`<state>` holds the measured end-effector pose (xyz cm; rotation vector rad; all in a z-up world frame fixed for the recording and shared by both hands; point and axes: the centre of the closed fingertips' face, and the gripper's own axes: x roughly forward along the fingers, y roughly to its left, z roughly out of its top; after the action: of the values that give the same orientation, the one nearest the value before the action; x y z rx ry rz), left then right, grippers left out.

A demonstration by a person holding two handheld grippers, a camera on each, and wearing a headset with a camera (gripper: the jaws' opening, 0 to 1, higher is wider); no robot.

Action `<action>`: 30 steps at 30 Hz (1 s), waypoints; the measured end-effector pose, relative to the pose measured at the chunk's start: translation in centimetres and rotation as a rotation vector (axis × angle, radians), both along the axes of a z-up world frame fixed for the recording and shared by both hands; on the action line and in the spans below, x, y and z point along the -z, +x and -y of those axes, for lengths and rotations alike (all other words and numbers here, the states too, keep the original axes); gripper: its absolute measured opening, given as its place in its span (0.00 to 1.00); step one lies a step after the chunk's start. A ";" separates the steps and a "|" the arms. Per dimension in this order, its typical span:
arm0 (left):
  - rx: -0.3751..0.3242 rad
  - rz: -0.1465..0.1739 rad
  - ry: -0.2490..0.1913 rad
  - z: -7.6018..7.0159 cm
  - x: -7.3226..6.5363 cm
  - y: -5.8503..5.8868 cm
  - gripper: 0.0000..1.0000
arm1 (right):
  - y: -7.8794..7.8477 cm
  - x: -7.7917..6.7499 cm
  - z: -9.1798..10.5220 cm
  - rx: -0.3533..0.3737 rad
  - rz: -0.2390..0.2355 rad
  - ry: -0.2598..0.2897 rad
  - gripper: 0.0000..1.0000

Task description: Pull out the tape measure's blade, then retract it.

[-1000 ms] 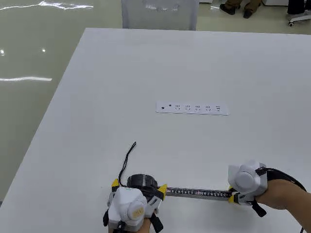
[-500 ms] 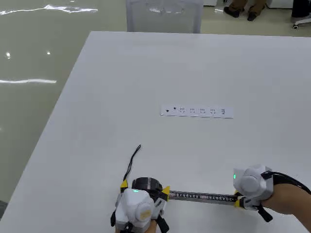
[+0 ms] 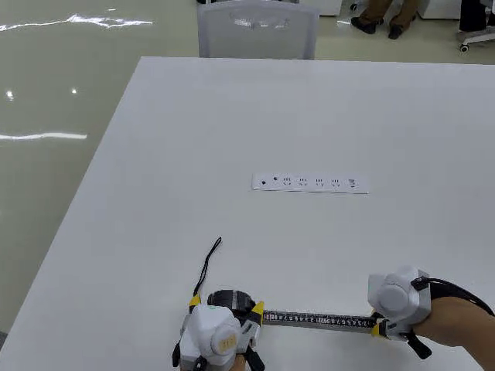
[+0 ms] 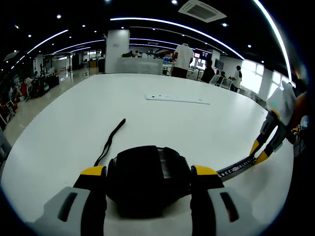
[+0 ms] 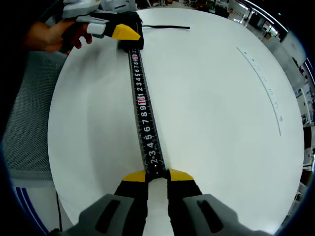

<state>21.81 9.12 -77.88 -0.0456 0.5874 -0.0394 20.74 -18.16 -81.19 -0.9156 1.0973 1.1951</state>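
- Left gripper [image 4: 149,172] clamps the black tape measure case [image 4: 147,189] at the white table's [image 3: 232,139] near edge; the gripper's body covers most of the case in the head view.
- Right gripper [image 5: 157,175] pinches the extended blade [image 5: 144,113]; the blade's tip is hidden between its jaws.

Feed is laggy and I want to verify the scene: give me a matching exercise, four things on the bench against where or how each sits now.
Things: 1 tape measure case; 2 blade; 3 strap; 4 power strip.
States: A flat in the middle of the table, untouched; B pulled out, end pinched by the right gripper; C clamped in the left gripper; D trails loose beyond the case.
Pairs: 1-C; 2-B; 3-D; 4-A.
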 end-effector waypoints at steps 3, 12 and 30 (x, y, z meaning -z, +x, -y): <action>0.010 0.008 0.005 0.1 0.4 0.3 0.65 | 0.1 0.0 0.0 0.007 0.001 0.003 0.13; 0.022 -0.006 0.025 0.3 0.3 0.2 0.64 | 0.2 0.2 0.1 0.005 -0.002 -0.002 0.13; 0.062 -0.014 0.104 0.4 -0.2 -0.5 0.61 | 0.1 0.3 0.0 0.013 0.010 -0.015 0.13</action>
<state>21.30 8.77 -77.66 0.0737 0.6039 -0.0688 20.85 -18.20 -81.52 -0.9237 1.1042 1.1723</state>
